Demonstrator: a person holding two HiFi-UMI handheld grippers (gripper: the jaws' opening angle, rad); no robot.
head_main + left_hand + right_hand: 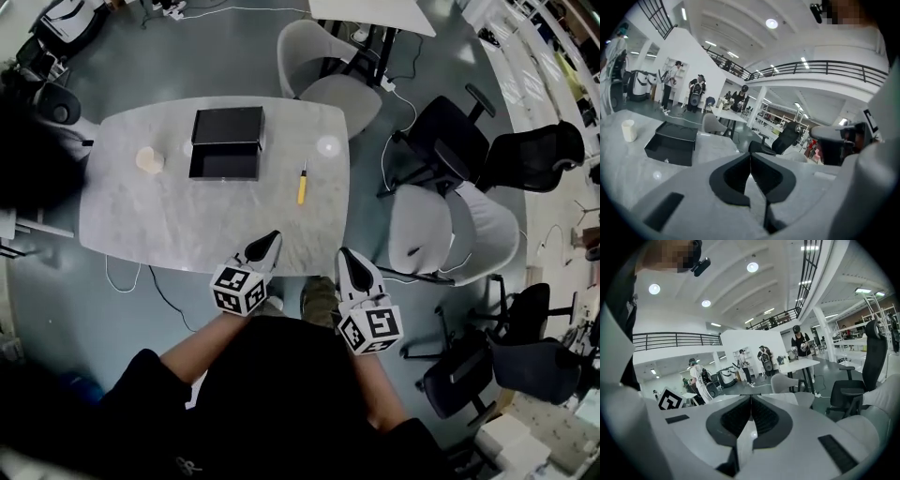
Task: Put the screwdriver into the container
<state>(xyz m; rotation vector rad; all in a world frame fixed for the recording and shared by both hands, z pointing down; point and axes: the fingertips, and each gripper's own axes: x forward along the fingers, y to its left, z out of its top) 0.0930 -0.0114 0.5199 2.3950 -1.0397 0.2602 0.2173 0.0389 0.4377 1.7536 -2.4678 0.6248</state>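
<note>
One screwdriver [302, 182] is laid near the table's [169, 216] right edge, one container [226, 142] centrally. The left gripper [271, 238] and right gripper [346, 254] are closed, empty.

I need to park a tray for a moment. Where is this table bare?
The widest bare patch is the near half of the table, between the black container and the near edge. A narrower strip runs between container and screwdriver. The far half is crowded: cup, container, screwdriver and a small clear round thing.
</note>
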